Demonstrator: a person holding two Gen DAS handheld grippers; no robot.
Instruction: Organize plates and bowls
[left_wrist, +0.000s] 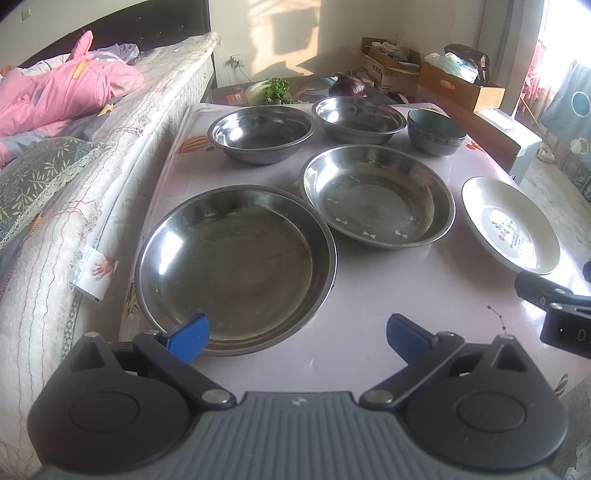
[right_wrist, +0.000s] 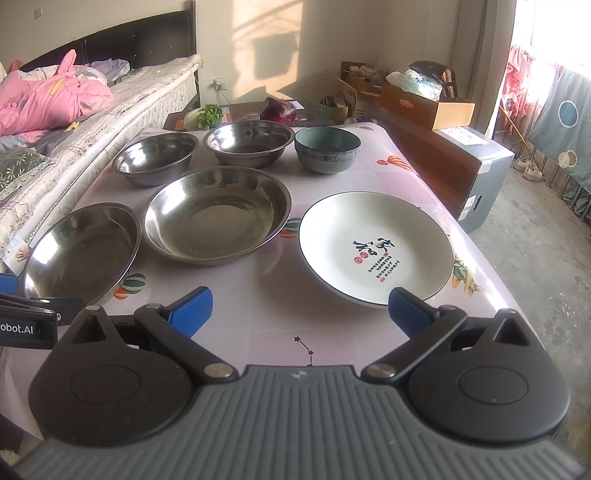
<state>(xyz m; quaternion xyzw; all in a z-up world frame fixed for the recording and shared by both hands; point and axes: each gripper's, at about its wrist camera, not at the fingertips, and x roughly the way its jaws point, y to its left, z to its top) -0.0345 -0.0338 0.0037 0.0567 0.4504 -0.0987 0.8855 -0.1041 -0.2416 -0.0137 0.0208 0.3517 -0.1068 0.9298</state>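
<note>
Nothing was stacked yet: the left gripper (left_wrist: 297, 334) and right gripper (right_wrist: 300, 308) hovered wide open and empty at the table's (right_wrist: 258, 317) near edge, probably needing first to close on the white ceramic plate (right_wrist: 375, 247) or the large steel plate (left_wrist: 236, 269).

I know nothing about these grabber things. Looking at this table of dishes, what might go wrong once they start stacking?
The white plate lies near the table's right edge, close by the open right gripper; a clumsy nudge might slide it toward the floor.

The large steel plate by the open left gripper looks smooth and shiny, so its thin rim may slip from the fingers.

The teal bowl stands at the back, behind other dishes; reaching over could knock the steel bowls.
</note>
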